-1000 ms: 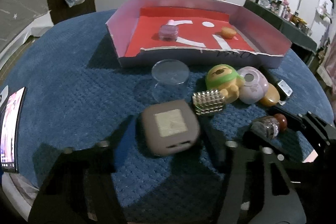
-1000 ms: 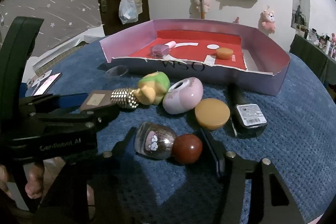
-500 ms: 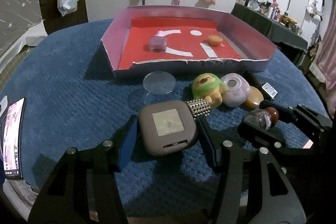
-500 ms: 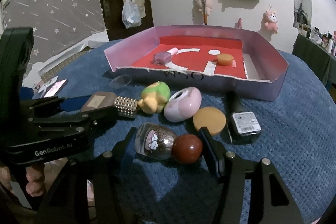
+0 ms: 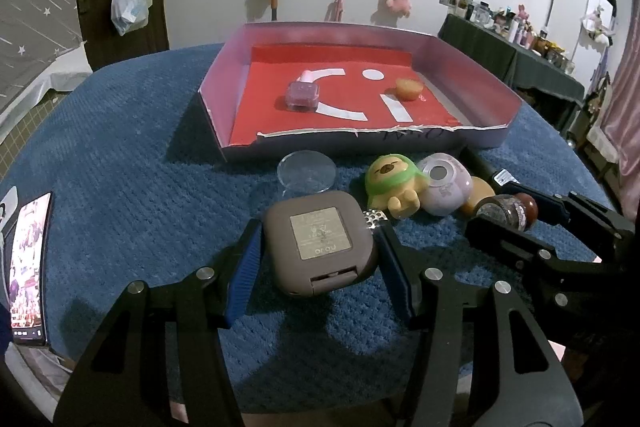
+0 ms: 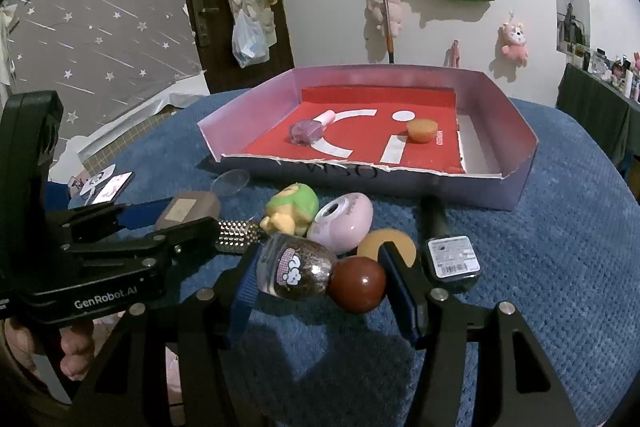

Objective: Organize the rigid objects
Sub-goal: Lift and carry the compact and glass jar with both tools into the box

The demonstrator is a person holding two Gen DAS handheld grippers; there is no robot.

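My left gripper is open, its blue pads on either side of a taupe square case lying on the blue cloth, small gaps showing. My right gripper is open around a glass bottle with a brown round cap; both pads stand close to it. The pink box with a red floor stands beyond and holds a purple nail polish bottle and an orange puck.
Between grippers and box lie a clear round lid, a studded silver piece, a green-hooded toy, a pink egg-shaped case, an orange disc and a black bottle. A phone lies far left.
Both grippers moved forward so the case and the bottle now sit between their pads. The objects on the cloth have not moved.
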